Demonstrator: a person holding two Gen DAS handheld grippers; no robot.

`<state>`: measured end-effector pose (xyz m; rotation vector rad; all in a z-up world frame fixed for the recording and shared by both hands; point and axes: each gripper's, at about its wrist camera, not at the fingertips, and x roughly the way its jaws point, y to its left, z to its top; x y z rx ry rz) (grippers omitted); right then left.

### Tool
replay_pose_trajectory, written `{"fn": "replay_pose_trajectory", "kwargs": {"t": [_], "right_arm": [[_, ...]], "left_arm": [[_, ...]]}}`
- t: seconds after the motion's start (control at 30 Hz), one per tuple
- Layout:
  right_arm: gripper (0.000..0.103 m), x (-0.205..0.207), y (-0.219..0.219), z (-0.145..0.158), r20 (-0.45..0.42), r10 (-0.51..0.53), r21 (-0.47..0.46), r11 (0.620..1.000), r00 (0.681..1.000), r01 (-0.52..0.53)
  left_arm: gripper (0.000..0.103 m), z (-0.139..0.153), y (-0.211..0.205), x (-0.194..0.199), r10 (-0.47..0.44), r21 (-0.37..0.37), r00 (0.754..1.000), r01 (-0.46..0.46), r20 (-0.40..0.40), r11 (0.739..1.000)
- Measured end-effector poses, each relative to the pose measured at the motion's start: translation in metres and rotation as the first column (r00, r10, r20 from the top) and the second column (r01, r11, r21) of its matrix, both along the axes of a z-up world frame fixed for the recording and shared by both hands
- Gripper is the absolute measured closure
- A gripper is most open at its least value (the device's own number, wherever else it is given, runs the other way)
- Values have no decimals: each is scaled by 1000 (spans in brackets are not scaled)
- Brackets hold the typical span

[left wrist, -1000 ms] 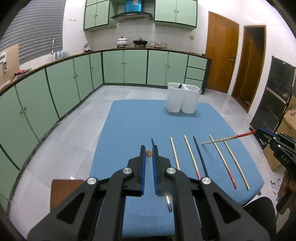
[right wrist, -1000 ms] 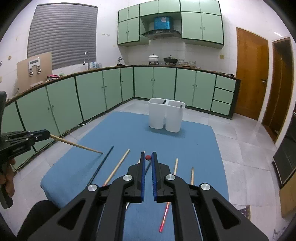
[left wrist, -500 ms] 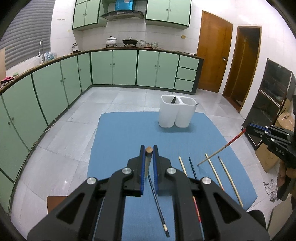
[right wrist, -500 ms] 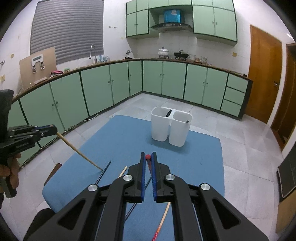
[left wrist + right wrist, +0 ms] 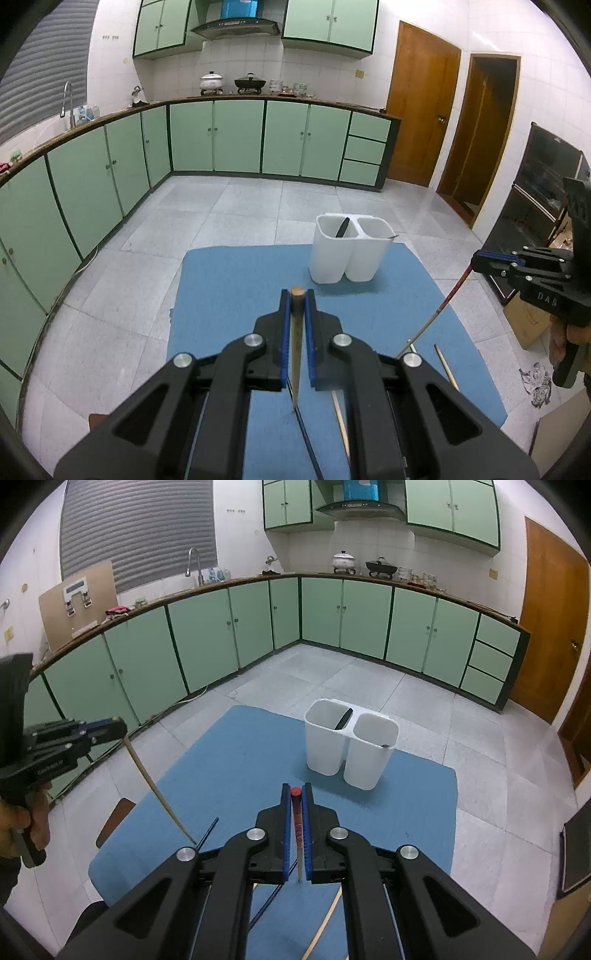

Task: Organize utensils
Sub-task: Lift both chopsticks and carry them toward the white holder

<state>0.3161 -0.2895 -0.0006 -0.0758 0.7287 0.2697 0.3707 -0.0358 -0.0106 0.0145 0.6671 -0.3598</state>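
Observation:
My left gripper point(image 5: 297, 295) is shut on a plain wooden chopstick point(image 5: 295, 354) that slants down toward the blue mat point(image 5: 229, 295). My right gripper point(image 5: 295, 789) is shut on a red-ended chopstick point(image 5: 297, 830). Each gripper also shows in the other's view, left gripper point(image 5: 120, 727) and right gripper point(image 5: 476, 260), with its stick hanging below. The white two-compartment holder point(image 5: 332, 262) point(image 5: 325, 746) stands ahead at the mat's far end; a dark utensil point(image 5: 341, 227) leans in its left compartment. More chopsticks point(image 5: 447, 365) lie on the near part of the mat.
The mat covers a low table on a grey tiled floor, with green cabinets point(image 5: 236, 136) along the left and back. A brown wooden piece point(image 5: 114, 819) juts out at the mat's near left corner. A dark glass cabinet point(image 5: 539, 199) and a cardboard box point(image 5: 524, 321) stand on the right.
Both grippers have risen and moved toward the holder, each carrying its chopstick. The sticks now hang more steeply, and the loose chopsticks have slid toward the bottom of both views.

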Motion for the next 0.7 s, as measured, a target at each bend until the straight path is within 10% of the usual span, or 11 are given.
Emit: {"fn": "replay_pose_trajectory", "kwargs": {"t": [0.7], "right_arm": [[97, 60, -9, 82, 67, -35, -27, 999, 997, 37]], "left_arm": [[96, 100, -60, 74, -78, -6, 993, 78, 89, 997]]}}
